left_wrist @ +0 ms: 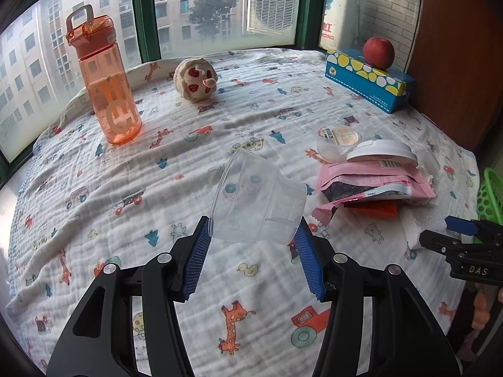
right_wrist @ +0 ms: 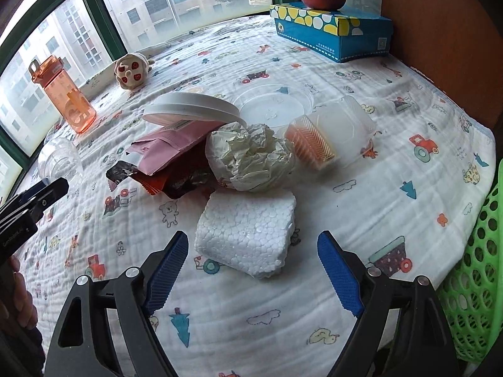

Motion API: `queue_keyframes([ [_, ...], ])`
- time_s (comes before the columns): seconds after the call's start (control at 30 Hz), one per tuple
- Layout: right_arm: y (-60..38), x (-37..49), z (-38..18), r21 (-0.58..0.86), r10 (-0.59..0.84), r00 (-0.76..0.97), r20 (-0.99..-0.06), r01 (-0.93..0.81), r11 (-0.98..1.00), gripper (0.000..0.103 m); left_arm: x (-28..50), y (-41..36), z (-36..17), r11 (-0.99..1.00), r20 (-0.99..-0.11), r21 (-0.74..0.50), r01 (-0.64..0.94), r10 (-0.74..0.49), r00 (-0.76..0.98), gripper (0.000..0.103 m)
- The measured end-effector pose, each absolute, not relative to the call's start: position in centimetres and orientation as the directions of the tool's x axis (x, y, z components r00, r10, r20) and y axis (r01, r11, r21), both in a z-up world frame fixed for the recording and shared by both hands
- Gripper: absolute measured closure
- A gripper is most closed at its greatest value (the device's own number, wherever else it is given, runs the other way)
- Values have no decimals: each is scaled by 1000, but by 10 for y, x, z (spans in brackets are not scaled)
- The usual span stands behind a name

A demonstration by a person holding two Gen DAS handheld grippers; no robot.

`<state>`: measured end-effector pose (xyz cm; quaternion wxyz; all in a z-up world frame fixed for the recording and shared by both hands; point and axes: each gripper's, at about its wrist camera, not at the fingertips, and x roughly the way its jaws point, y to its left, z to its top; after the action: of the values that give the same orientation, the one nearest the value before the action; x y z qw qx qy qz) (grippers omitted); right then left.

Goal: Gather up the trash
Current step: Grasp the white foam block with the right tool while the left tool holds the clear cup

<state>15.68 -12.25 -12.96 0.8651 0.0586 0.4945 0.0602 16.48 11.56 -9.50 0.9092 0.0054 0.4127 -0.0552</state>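
My left gripper [left_wrist: 254,234] is shut on a clear plastic cup [left_wrist: 258,198], its blue pads [left_wrist: 201,245] pressing both sides of the cup, which lies tilted just above the printed cloth. My right gripper [right_wrist: 251,251] is open around a white foam block [right_wrist: 246,229] without touching it. Behind the block lies a trash pile: crumpled paper in a wrapper [right_wrist: 251,157], pink and dark snack packets [right_wrist: 169,154], a white lid [right_wrist: 191,108], a clear lid [right_wrist: 273,106] and a clear box with an orange insert [right_wrist: 330,138]. The pile also shows in the left wrist view [left_wrist: 371,182].
An orange water bottle [left_wrist: 105,84], a plush toy [left_wrist: 196,77] and a blue tissue box [left_wrist: 367,78] with an apple [left_wrist: 378,52] on it stand toward the window. A green mesh basket [right_wrist: 478,282] sits off the table's right edge.
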Motion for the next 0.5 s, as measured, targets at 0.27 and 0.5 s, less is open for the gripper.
queue_keyframes([
  [0.27,-118,156,-133,150,161,496,-853,-64,987,40,160,111,-87,991,-738,-59,124,-127,663,50],
  [0.5,-129,143,-123,152,166,512,-843,-70,986,41,154,102,-82,988,-733,-70,135,-143,666,50],
])
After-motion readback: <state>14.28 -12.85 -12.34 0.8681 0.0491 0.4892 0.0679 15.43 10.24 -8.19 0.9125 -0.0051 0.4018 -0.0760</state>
